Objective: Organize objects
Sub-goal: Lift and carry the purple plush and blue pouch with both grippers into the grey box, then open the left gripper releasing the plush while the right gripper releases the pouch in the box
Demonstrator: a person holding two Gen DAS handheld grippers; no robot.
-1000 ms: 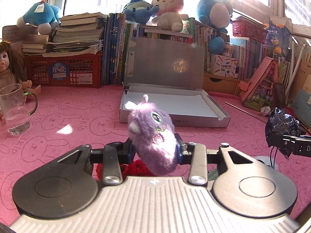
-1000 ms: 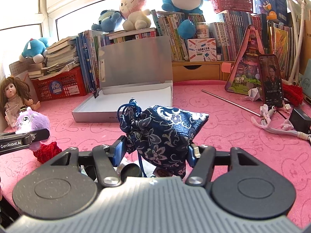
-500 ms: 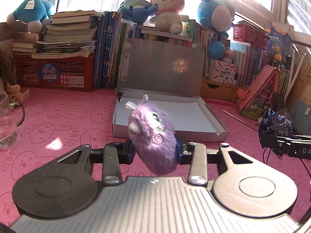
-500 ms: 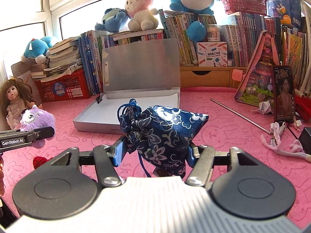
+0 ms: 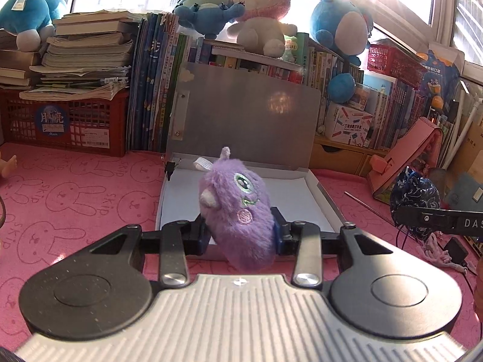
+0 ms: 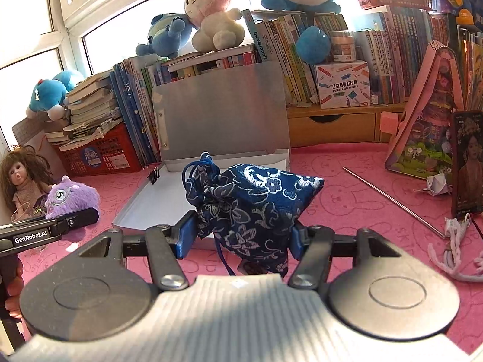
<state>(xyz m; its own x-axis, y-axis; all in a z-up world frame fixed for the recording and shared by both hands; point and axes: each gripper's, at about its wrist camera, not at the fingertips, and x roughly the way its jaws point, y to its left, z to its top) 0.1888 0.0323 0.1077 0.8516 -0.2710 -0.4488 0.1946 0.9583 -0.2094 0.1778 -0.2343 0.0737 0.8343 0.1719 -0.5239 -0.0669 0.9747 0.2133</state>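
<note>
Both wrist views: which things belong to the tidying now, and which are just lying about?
In the job:
- purple plush toy, clamped in the left gripper
- blue brocade pouch, clamped in the right gripper
- open file box, empty apart from a binder clip

Lying about:
- doll
- metal rod
- phone
- white cord

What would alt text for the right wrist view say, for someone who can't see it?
The right gripper clamps a navy floral pouch over a pink mat, facing an open white box. At left, the left gripper holds a purple plush beside a doll.
</note>
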